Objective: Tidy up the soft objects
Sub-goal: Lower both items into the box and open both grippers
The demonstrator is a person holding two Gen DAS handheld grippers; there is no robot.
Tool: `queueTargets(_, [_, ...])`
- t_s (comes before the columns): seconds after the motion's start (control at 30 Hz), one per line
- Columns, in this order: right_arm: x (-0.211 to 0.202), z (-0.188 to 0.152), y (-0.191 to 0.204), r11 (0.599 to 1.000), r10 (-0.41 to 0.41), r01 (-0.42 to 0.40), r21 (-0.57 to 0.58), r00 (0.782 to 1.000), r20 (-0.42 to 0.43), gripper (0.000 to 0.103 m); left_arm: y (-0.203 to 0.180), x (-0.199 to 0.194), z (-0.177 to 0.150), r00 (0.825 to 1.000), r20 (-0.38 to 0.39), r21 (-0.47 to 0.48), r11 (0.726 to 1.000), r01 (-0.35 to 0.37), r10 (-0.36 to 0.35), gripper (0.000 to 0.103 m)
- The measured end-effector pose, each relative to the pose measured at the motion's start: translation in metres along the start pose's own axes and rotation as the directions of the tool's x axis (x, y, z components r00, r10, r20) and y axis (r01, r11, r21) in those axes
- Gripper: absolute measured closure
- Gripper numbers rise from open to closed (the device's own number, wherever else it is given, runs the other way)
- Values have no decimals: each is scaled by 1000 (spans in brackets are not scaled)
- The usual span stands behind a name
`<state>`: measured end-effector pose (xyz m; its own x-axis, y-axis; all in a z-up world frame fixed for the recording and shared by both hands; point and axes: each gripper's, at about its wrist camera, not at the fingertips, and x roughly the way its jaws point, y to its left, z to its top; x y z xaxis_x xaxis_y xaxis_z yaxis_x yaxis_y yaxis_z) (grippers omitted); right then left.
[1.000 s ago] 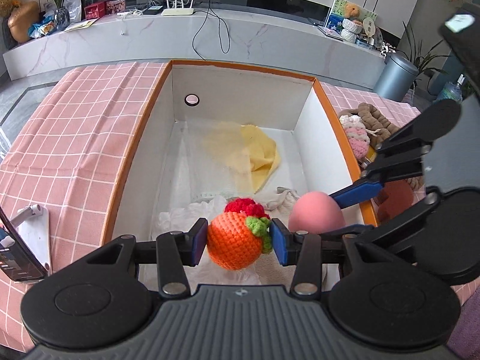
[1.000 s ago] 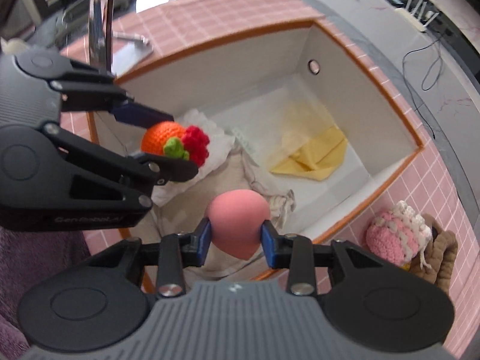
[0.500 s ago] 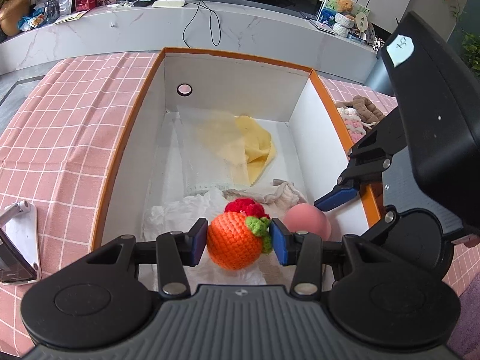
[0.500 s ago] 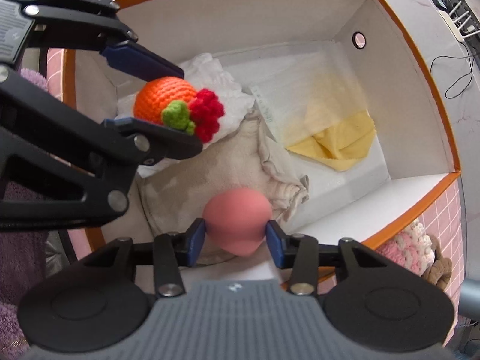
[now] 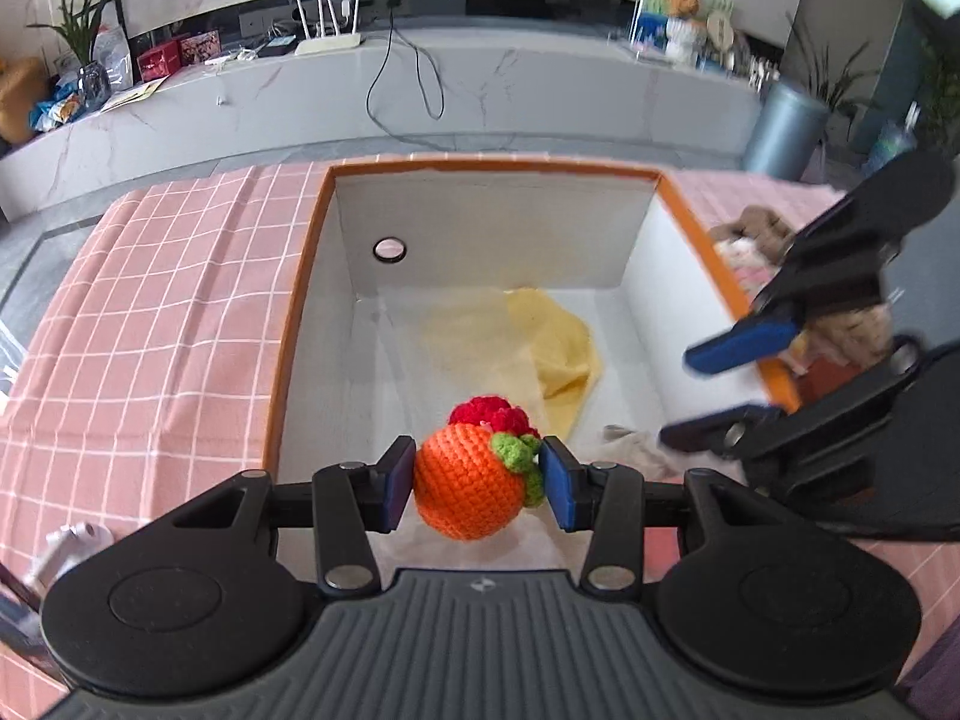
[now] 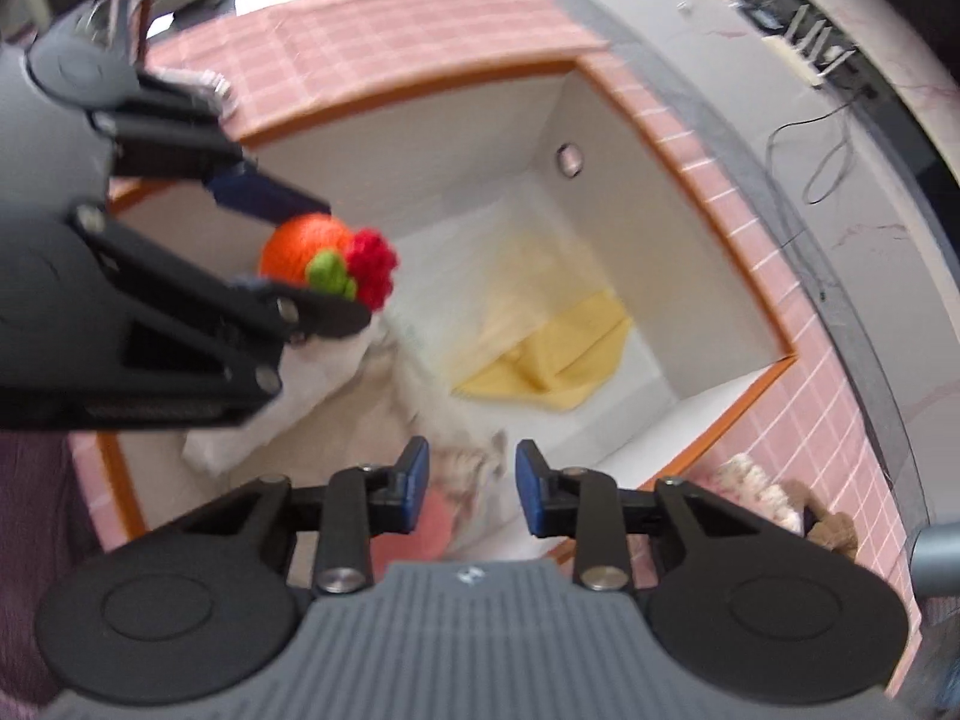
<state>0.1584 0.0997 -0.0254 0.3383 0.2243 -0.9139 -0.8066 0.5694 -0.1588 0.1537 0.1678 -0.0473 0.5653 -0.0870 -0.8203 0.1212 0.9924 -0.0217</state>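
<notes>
Over the box's near edge, the left gripper clenches the crocheted orange, the right gripper's jaws, just closing, hold nothing; early release risks it bouncing out.

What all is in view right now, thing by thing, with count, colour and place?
box: one, white inside with orange rim, on the table
tablecloth: one, pink check, under the box
yellow cloth: one, lying in the box toward its far end
pale cloths: a heap, white and beige, in the near end of the box
crochet orange: one, orange with green leaf and red top, held over the box
pink ball: one, in the box below the right tool, touching neither pad
knitted toys: a few, pink, cream and brown, on the cloth right of the box
left tool: closed on the crochet orange
right tool: empty; its jaws have just been closing, with nothing between them
</notes>
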Motion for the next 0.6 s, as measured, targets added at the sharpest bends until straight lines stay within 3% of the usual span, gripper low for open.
queueTargets(0.27, [4, 2, -13, 993, -11, 1, 116, 996, 86, 72, -8, 30, 8, 996, -29, 163, 983, -82, 88, 52])
queueTargets(0.4, [9, 0, -15, 990, -5, -8, 141, 995, 95, 72, -15, 36, 7, 994, -6, 241, 965, -105, 109, 52])
queueTargets(0.5, [13, -2, -18, 988, -2, -12, 154, 996, 90, 71, -21, 37, 3, 998, -15, 283, 958, -54, 60, 52])
queueTargets(0.6, [18, -4, -18, 988, -9, -3, 154, 997, 75, 71, -24, 45, 2, 991, -45, 320, 942, -104, 125, 52])
